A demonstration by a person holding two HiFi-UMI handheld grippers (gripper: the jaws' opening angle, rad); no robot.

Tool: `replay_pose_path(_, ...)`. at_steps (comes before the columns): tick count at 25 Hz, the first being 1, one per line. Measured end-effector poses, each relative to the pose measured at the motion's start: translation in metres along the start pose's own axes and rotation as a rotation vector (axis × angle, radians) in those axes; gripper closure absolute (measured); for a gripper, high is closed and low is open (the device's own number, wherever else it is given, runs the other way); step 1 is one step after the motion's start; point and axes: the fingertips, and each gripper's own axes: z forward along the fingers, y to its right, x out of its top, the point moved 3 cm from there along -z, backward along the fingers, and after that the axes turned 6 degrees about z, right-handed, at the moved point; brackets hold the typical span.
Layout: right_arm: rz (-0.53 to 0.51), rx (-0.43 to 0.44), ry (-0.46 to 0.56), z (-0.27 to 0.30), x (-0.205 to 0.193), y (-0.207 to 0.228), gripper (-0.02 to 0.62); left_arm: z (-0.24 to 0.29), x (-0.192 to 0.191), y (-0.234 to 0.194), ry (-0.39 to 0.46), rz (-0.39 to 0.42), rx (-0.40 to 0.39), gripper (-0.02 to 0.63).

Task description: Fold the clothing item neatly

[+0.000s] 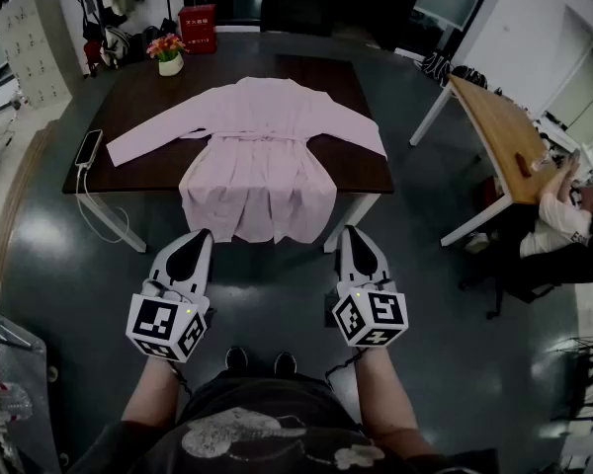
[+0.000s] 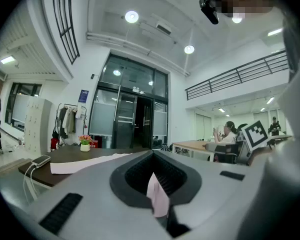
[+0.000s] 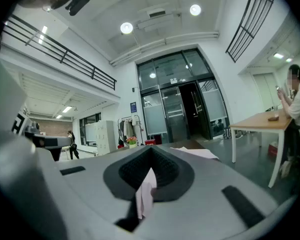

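One pot [image 1: 170,65], flowers [image 1: 166,44] probably; left gripper [image 1: 202,234], right gripper [image 1: 349,231] pinch robe [image 1: 262,156].

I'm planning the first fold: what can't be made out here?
Head view: the dress hem corners, covered by the left gripper and right gripper tips.
Gripper views: most of the dress, blocked by each gripper's body.
Head view: phone screen, too small.
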Motion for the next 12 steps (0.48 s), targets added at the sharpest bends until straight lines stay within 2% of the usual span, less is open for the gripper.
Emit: replay_pose_path(12, -0.015, -0.001, -0.051, -0.001, -0.016, 0.009, 0.604, 0.005, -0.011, 0.010, -0.039, -0.015, -0.012, 0.597)
